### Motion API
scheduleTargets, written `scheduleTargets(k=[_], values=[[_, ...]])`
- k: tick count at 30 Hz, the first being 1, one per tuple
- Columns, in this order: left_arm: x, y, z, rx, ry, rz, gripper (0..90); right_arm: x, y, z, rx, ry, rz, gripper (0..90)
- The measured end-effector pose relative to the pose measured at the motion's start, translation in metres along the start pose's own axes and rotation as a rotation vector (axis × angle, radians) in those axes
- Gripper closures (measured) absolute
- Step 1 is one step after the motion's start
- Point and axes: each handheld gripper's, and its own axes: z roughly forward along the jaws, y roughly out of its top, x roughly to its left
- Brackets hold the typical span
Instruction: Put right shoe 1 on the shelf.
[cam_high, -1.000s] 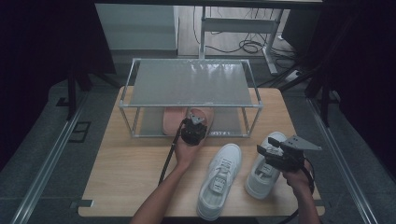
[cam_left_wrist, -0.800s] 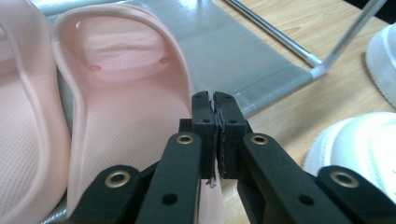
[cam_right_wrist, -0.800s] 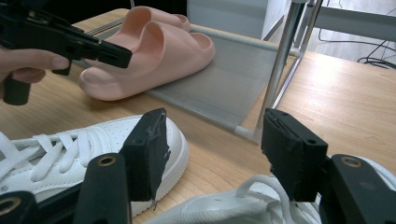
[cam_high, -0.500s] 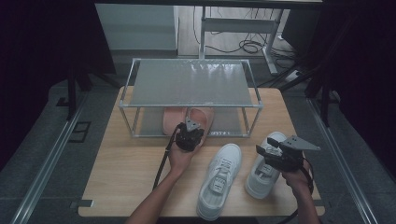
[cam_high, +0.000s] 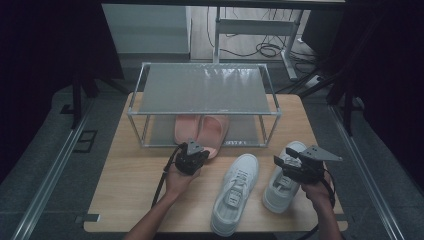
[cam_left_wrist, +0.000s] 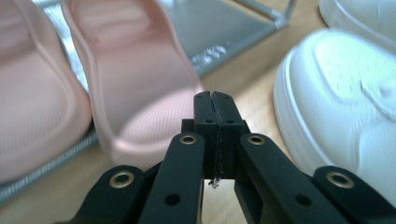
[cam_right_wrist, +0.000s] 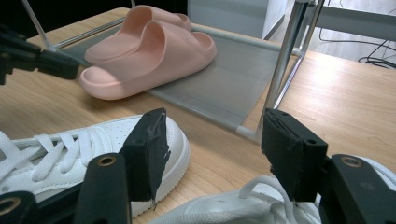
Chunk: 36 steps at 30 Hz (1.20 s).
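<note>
Two pink slippers (cam_high: 202, 129) lie side by side on the lower shelf of a metal rack (cam_high: 205, 89), the right one's heel poking over the front edge. My left gripper (cam_high: 196, 146) is shut and empty, just short of that heel (cam_left_wrist: 140, 79); its jaws (cam_left_wrist: 215, 100) are pressed together. Two white sneakers stand on the table: the left one (cam_high: 234, 192) in the middle, the right one (cam_high: 280, 185) under my right gripper (cam_high: 282, 162). That gripper (cam_right_wrist: 212, 135) is open above the right sneaker's laces (cam_right_wrist: 224, 210), with nothing between its pads.
The wooden table (cam_high: 130, 185) has bare room at the left and front left. The rack's steel legs (cam_right_wrist: 285, 60) stand just beyond the sneakers. Cables lie on the floor behind the table (cam_high: 260, 50).
My left gripper has drawn back from the slippers towards the near edge and slightly left. The right gripper and both sneakers have kept still.
</note>
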Motion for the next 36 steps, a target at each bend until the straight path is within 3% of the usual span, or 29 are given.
scheduleTargets(k=[4,13,17,36], values=[[0.002,-0.011,-0.002,0.02,-0.027,-0.003,90.0,0.001,0.0,0.002,0.004,0.002,-0.002,41.0],[0.002,-0.014,0.013,0.06,-0.038,0.01,90.0,0.001,-0.001,0.003,0.008,0.003,-0.003,41.0],[0.002,-0.013,0.02,0.063,-0.017,0.023,90.0,0.001,-0.001,0.003,0.007,0.003,-0.001,41.0],[0.004,0.003,0.045,0.08,-0.011,0.027,90.0,0.0,-0.001,0.002,0.006,0.003,0.0,41.0]])
